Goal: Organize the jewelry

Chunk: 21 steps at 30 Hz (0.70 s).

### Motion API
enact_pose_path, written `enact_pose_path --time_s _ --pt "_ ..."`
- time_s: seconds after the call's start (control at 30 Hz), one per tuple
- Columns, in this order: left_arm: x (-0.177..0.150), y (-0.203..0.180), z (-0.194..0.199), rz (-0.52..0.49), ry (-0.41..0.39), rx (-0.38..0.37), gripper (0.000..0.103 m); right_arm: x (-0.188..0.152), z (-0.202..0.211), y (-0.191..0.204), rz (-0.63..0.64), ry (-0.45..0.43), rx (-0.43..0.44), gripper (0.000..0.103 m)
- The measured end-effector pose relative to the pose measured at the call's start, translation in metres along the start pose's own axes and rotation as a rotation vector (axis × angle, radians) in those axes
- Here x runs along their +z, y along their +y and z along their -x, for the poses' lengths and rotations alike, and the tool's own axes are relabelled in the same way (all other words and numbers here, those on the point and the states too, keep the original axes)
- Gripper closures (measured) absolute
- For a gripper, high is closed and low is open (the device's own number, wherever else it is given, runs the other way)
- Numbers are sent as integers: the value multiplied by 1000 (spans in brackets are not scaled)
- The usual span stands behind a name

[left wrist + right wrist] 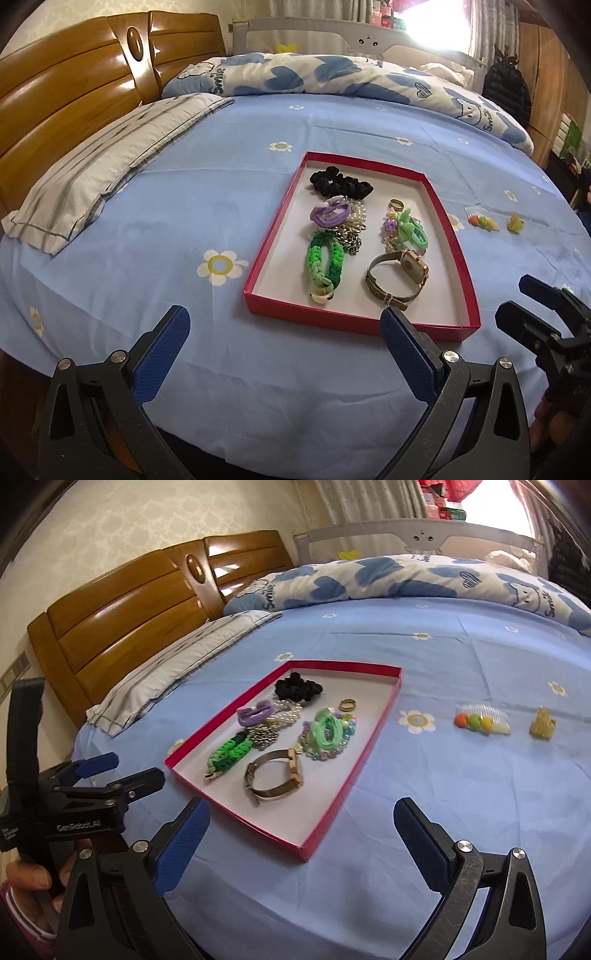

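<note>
Left wrist view: my left gripper hangs low over the blue flowered bedsheet, jaws spread wide and holding nothing. Just beyond and between the fingertips lies the shallow red tray, its near rim close to my right-hand fingertip. Inside it, nearest me, sit a gold watch and a green braided bracelet; farther back a purple hair tie and a black scrunchie.

In the right wrist view, my right gripper is likewise spread wide and empty, with the tray's near corner just ahead of its left fingertip. Farther off to the right, loose on the sheet and well apart from the tray, lie a hair comb with coloured beads and a small yellow clip. A striped pillow and wooden headboard lie beyond.
</note>
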<state>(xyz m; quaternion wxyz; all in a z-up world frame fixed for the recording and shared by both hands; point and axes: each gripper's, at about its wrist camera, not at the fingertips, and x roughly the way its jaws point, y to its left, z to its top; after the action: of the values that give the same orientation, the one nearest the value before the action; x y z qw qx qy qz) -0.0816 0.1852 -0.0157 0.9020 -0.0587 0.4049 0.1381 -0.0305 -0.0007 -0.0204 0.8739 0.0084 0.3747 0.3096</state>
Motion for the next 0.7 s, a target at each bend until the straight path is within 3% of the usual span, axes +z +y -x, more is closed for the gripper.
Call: enact_pose_path --time_s 0.27,0.7 --pt "-3 -8 6 -29 -9 -1 0 -5 1 -13 -71 9 -20 2" --pt "1 -18 15 -60 -25 6 0 -3 9 -15 -76 -7 -21 2"
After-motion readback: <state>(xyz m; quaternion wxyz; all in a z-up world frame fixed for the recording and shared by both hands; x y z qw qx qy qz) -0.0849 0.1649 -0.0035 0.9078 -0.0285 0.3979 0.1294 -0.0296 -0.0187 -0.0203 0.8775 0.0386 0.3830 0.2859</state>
